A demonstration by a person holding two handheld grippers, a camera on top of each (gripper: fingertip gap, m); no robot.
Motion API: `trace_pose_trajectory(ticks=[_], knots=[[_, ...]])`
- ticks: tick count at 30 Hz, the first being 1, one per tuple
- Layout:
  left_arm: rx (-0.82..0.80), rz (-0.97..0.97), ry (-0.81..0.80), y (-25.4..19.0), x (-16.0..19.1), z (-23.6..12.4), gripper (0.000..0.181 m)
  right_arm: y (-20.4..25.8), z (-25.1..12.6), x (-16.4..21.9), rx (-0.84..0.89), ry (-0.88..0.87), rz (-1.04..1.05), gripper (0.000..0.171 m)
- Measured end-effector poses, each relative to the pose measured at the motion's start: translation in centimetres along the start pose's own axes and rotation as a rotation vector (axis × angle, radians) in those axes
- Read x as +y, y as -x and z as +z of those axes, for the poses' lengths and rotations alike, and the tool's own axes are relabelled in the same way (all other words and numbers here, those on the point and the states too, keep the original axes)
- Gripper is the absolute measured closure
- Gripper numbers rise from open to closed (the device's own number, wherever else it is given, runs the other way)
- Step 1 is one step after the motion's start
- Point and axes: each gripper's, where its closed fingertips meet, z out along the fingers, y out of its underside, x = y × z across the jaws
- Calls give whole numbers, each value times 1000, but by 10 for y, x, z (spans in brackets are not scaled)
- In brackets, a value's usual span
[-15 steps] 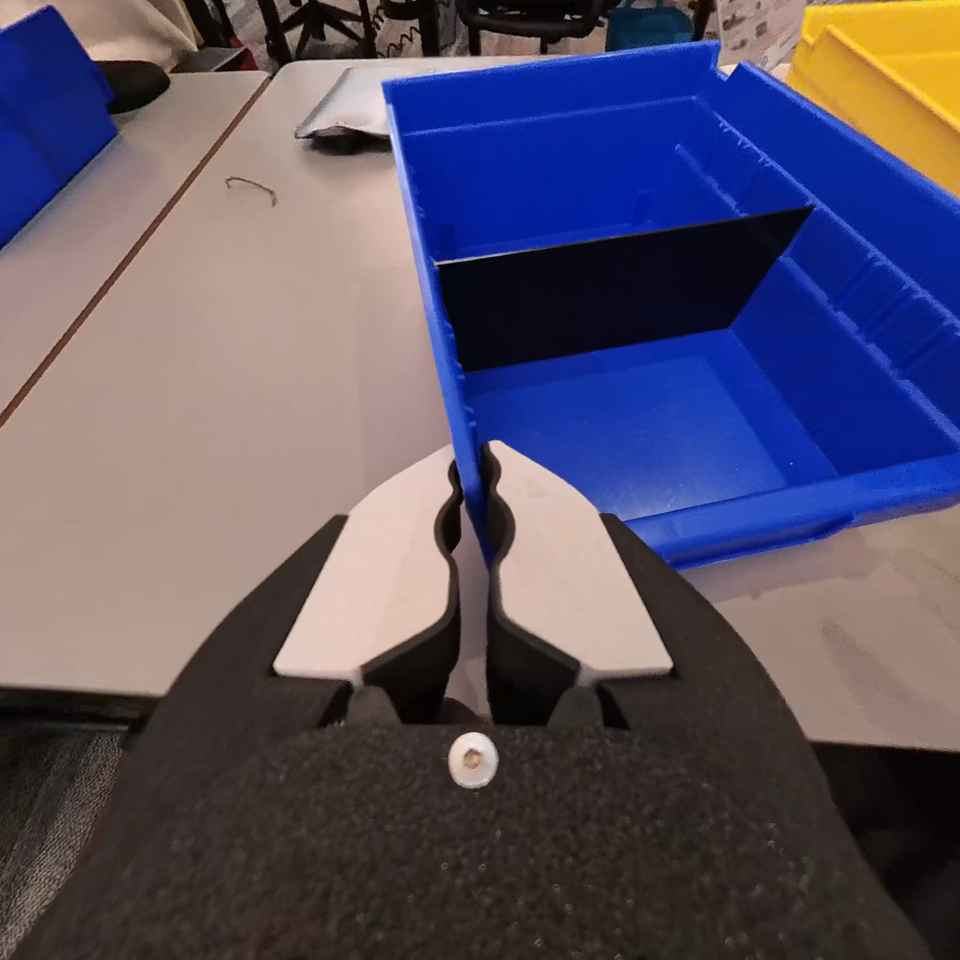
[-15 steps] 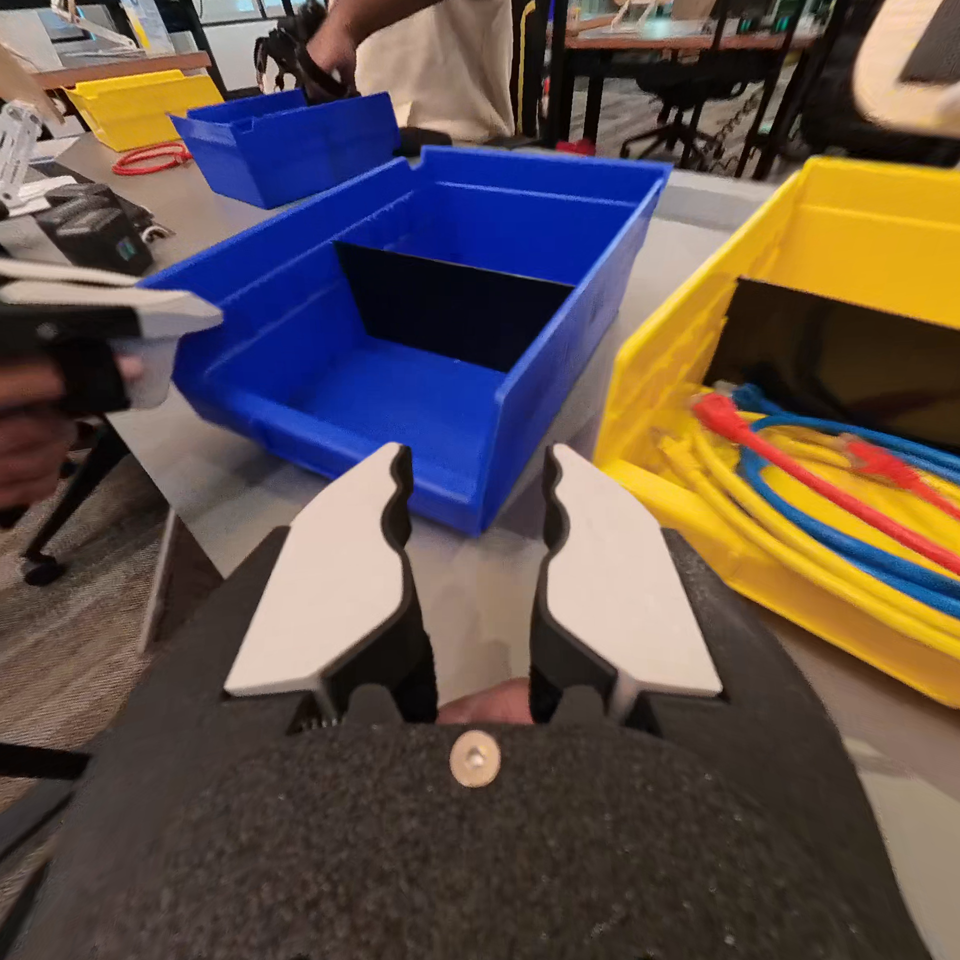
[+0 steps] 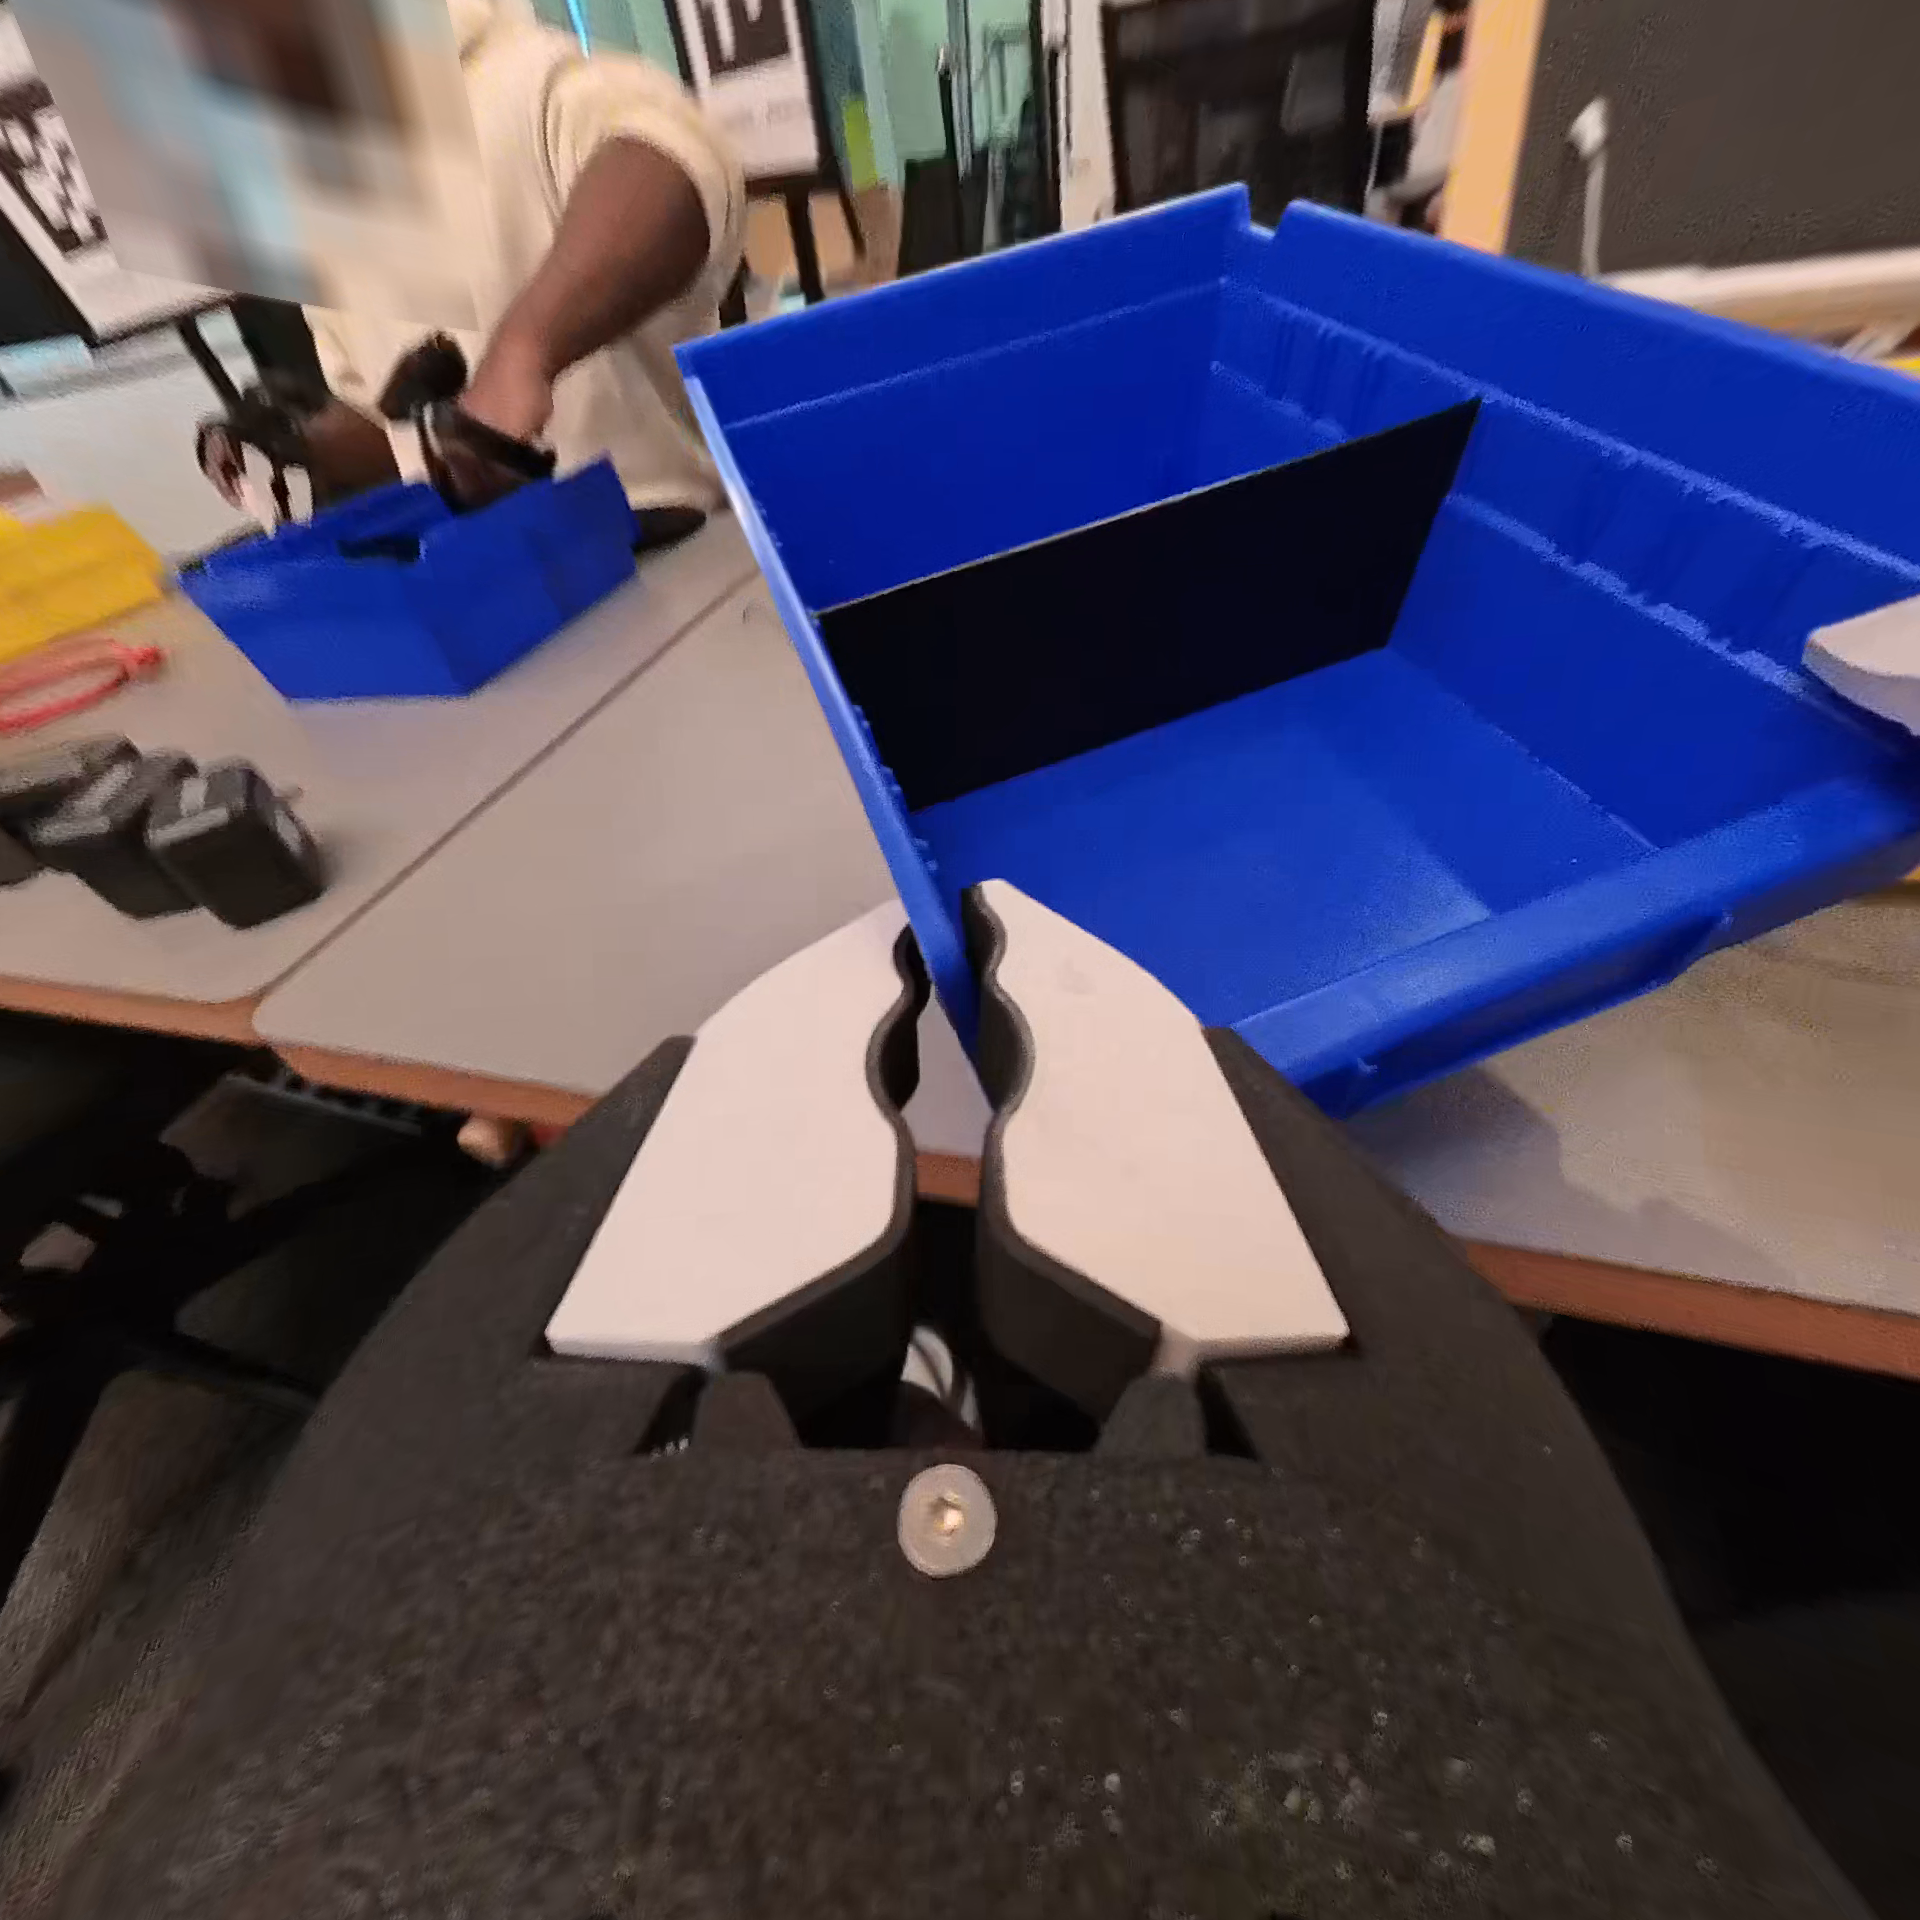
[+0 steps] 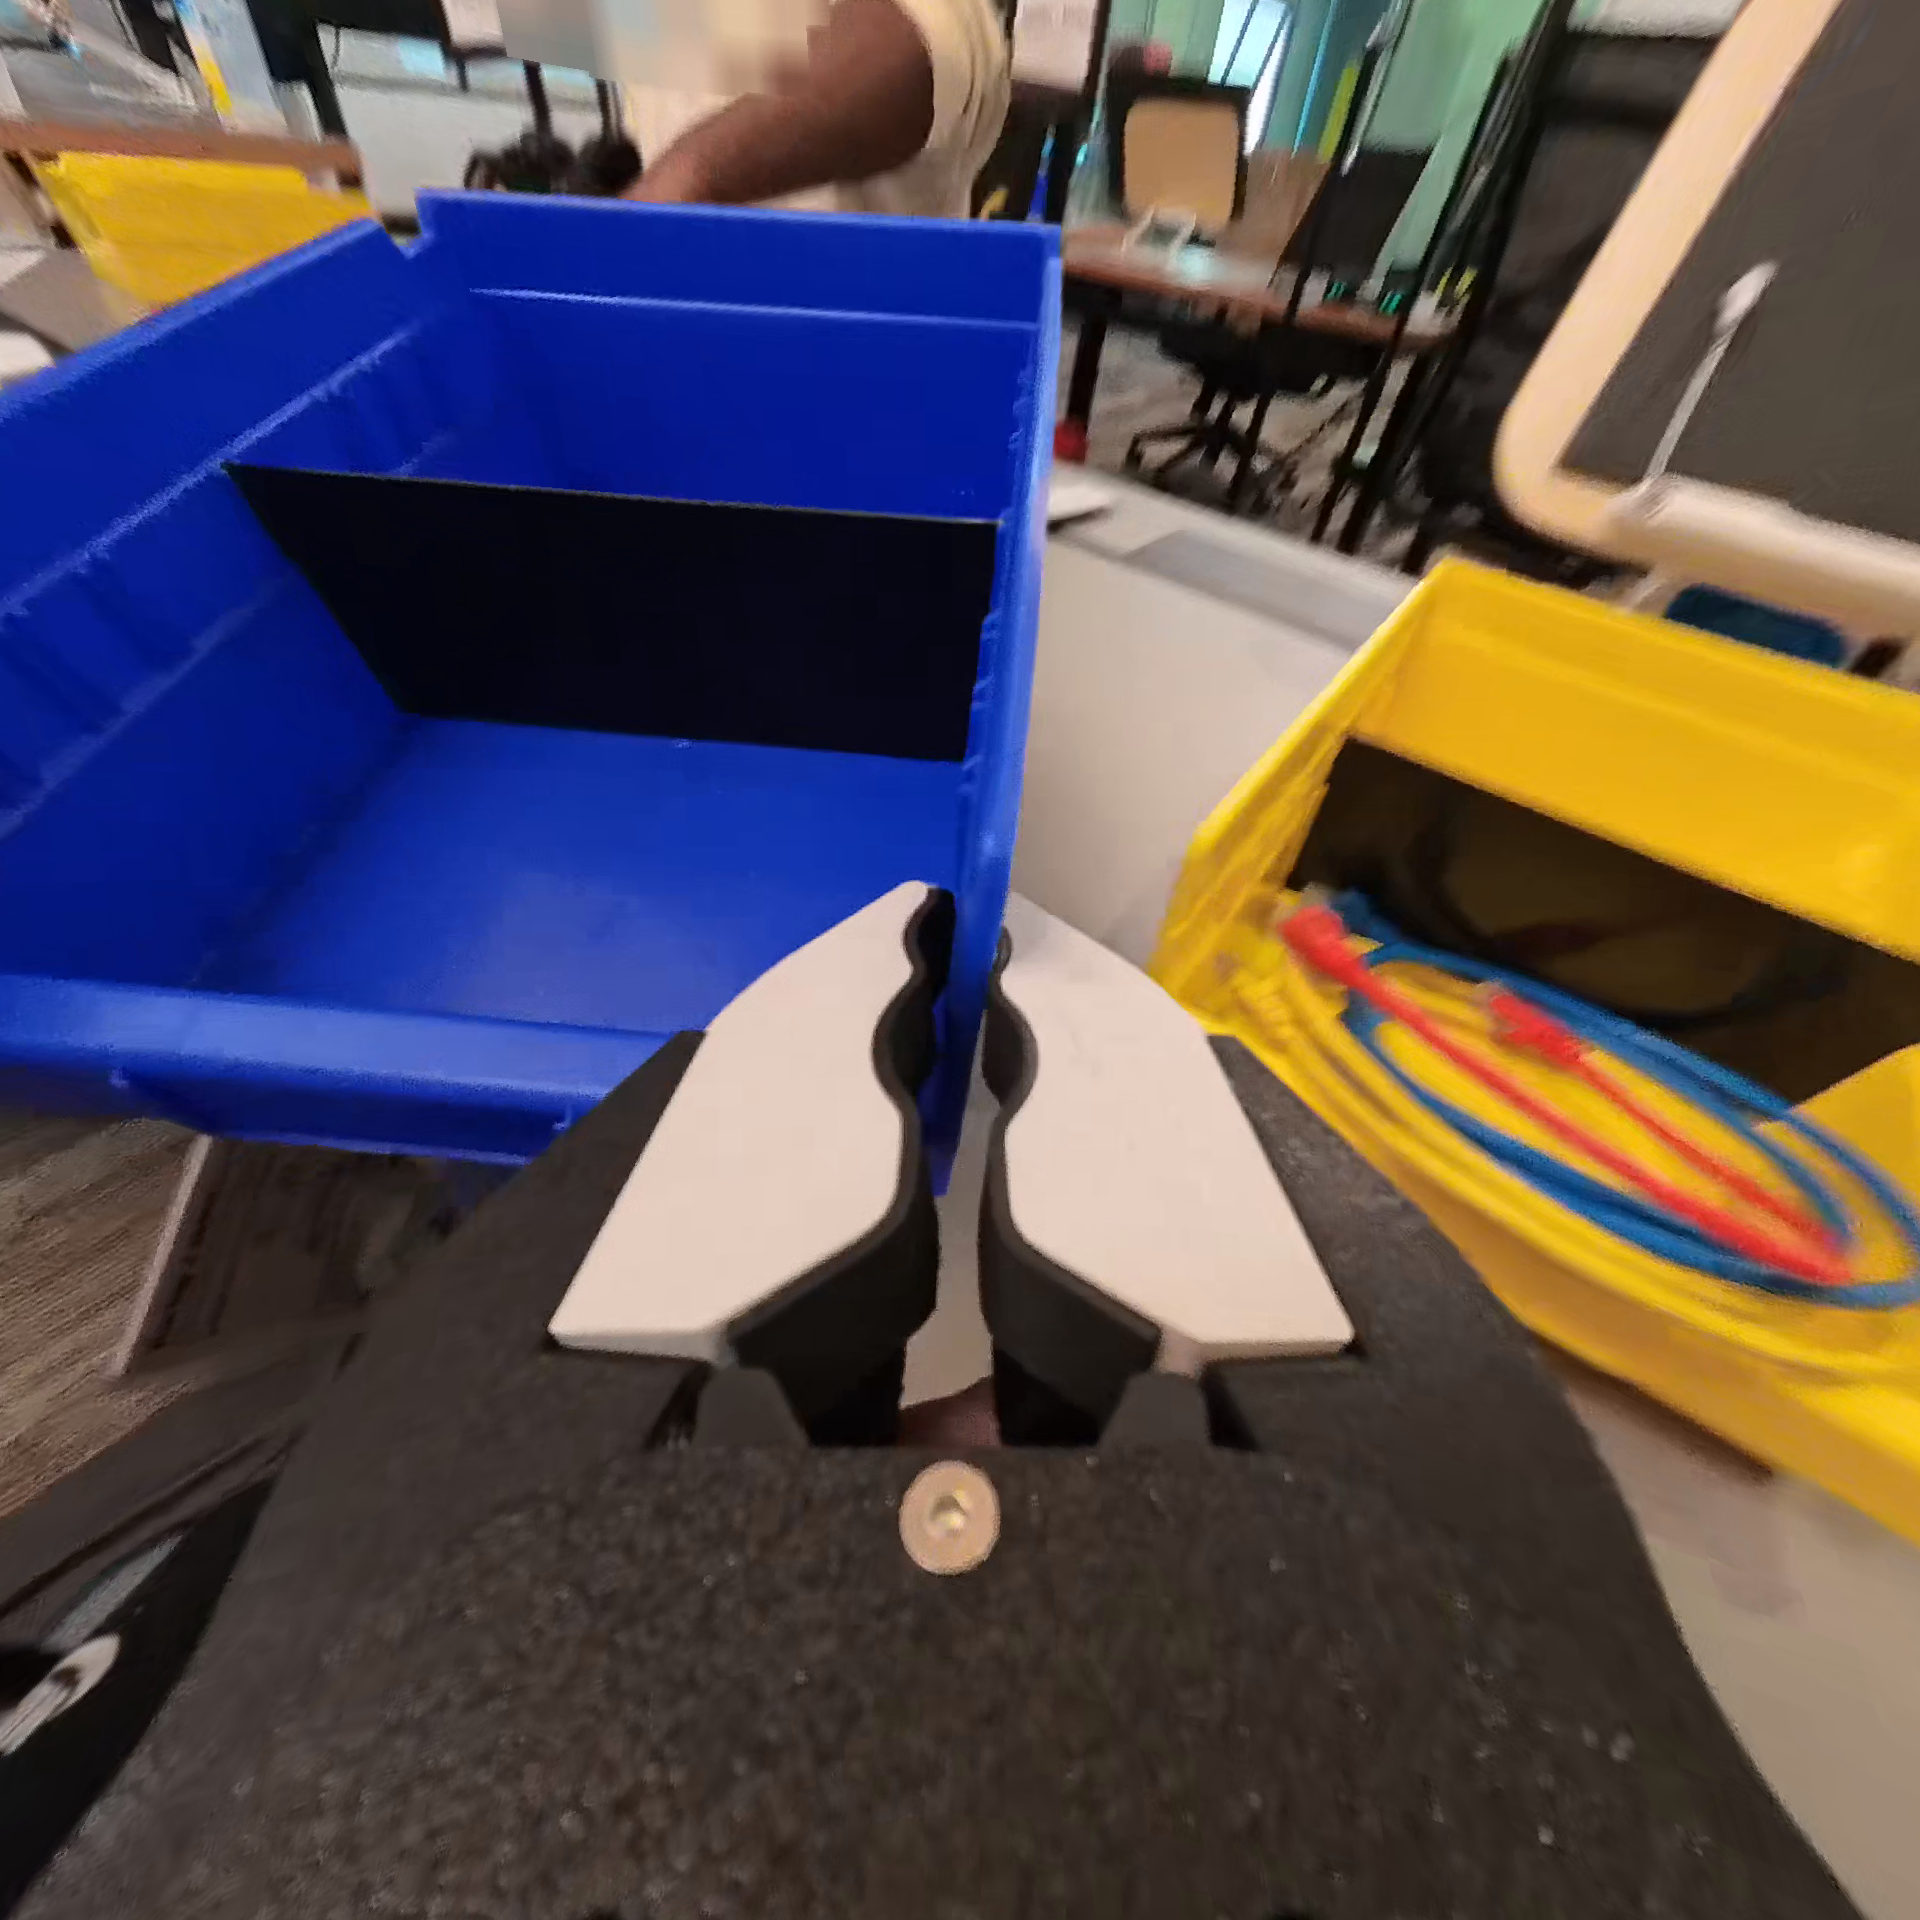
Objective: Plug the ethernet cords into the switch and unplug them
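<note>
On the grey table (image 3: 644,914), one blue bin (image 4: 582,852), both tongs (image 3: 948,935) (image 4: 966,940) clenched on its side walls; beside it, one yellow bin (image 4: 1621,707).

There are two blue bins (image 3: 1558,665) (image 3: 416,613) and two yellow bins (image 4: 1621,727) (image 3: 62,571). Three black blocks (image 3: 156,831) sit together. One yellow bin holds red, blue and yellow cords (image 4: 1558,1122) (too tangled to count).

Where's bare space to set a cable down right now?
Free: the blue bin's near compartment, in front of the black divider, with both grippers, left and right, clamped on its side walls. Also bare grey table between it and the black blocks. Crowded: the yellow bin, filled with coiled cords.
</note>
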Motion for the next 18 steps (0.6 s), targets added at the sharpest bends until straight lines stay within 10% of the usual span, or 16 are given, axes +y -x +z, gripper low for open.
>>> trace_pose_trajectory(ticks=[9, 18], knots=[[324, 53, -177, -165, -121, 47, 175, -178, -93, -79, 432, -194, -48, 168], [647, 102, -132, -456, -165, 65, 176, -421, -222, 4, 741, -98, 290, 168]])
